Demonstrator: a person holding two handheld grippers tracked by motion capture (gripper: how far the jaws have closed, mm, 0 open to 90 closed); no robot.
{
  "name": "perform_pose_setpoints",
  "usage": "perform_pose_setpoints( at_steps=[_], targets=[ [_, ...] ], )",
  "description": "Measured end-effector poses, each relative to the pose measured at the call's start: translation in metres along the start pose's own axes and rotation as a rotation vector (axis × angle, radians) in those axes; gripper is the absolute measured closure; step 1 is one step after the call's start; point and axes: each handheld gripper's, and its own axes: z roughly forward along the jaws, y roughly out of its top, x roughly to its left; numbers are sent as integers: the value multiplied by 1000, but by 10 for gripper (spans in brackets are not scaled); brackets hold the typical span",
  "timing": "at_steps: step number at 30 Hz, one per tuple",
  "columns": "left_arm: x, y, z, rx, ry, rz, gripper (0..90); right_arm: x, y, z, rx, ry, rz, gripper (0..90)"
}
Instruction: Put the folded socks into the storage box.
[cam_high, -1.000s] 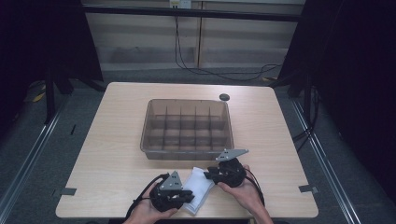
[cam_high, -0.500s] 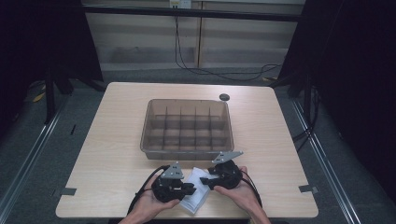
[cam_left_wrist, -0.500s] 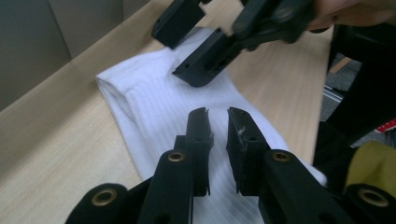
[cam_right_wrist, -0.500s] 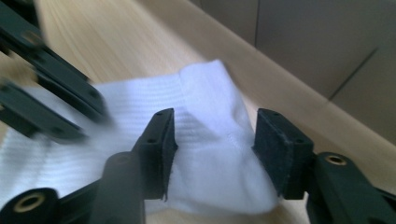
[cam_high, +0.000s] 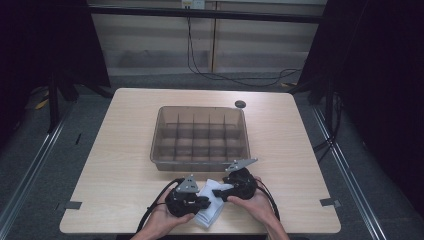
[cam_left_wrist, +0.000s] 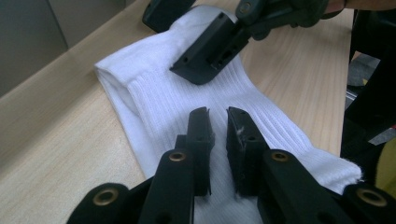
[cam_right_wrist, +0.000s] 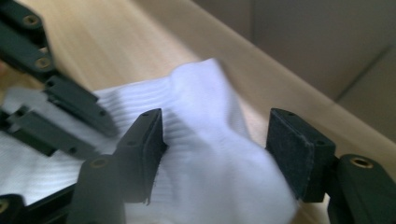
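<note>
Sock (cam_high: 210, 207) on table (cam_high: 115, 170), before compartment box (cam_high: 200, 137), between both tools

A pale wooden worktop (cam_high: 125, 150) stands on a grey floor (cam_high: 45, 165). Behind it runs a light wall panel (cam_high: 150, 45) with black cables (cam_high: 225, 75) hanging down. Dark curtains (cam_high: 380, 75) close both sides.

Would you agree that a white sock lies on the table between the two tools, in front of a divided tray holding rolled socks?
Not quite: the divided tray holds nothing, as the high view shows its compartments bare. The rest stands: the white sock lies on the table between the left tool and right tool, in front of the tray.
</note>
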Motion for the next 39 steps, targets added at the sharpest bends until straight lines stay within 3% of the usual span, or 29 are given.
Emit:
perform_pose_setpoints(
  at_steps=[2, 6, 14, 20, 28, 30, 35, 37, 39],
  targets=[
    [1, -2, 0, -11, -5, -7, 805, 2, -2, 0, -5, -2, -16, 433],
    [0, -3, 0, -15, 1, -2, 808, 2, -3, -1, -11, 49, 4, 571],
    [0, -2, 0, -6, 6, 4, 821, 2, -3, -1, -32, 66, 11, 744],
    [0, -3, 0, -12, 9, 0, 826, 7, 0, -9, -61, 62, 22, 768],
    [1, -4, 1, -26, 5, -4, 835, 14, 4, -18, -107, 93, 1, 781],
    [4, -3, 3, -34, 3, -22, 841, 16, 5, -20, -116, 98, -12, 783],
    [0, -2, 4, -41, 42, -9, 844, 27, 7, -22, -130, 122, -52, 785],
    [-5, -2, 4, -44, 90, 36, 838, 27, 7, -23, -132, 120, -56, 786],
    [-5, 1, 2, -35, 79, 6, 818, 23, 7, -24, -133, 109, -49, 787]
  ],
)
